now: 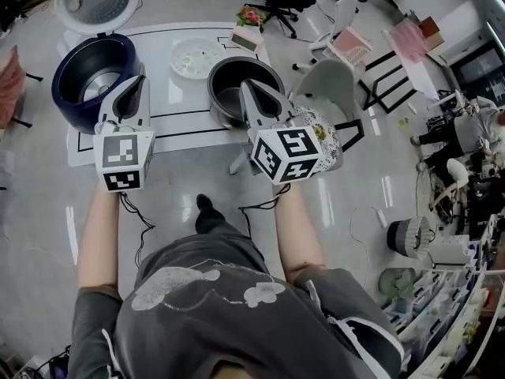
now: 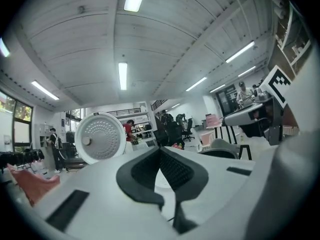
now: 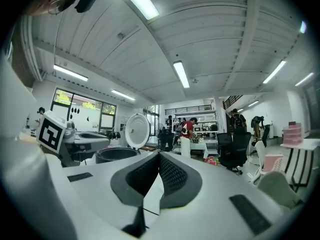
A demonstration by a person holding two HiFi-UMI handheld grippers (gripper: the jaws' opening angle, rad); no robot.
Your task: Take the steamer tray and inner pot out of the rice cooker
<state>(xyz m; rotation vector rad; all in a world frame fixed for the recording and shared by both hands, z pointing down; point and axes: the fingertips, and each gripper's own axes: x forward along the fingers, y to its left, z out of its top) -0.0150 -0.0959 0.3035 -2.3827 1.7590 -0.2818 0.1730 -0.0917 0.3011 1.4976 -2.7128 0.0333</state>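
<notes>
In the head view the dark blue rice cooker [image 1: 93, 81] stands at the table's left with its round lid [image 1: 96, 0] swung up. The white steamer tray [image 1: 197, 58] lies on the table behind, and the dark inner pot [image 1: 237, 85] stands to its right. My left gripper [image 1: 140, 82] hovers by the cooker's right side, jaws shut with nothing between them. Over the inner pot's near rim, my right gripper [image 1: 245, 86] is likewise shut and empty. In the left gripper view the closed pads [image 2: 170, 169] face the lid [image 2: 102, 136]. The right gripper view shows closed pads [image 3: 167, 176] and the cooker [image 3: 116, 154].
A white mat with black lines [image 1: 185, 125] covers the table. A small box with flowers [image 1: 249, 18] sits at the back. A grey-green chair [image 1: 335, 81] stands right of the table, office chairs and desks beyond. People stand far off in both gripper views.
</notes>
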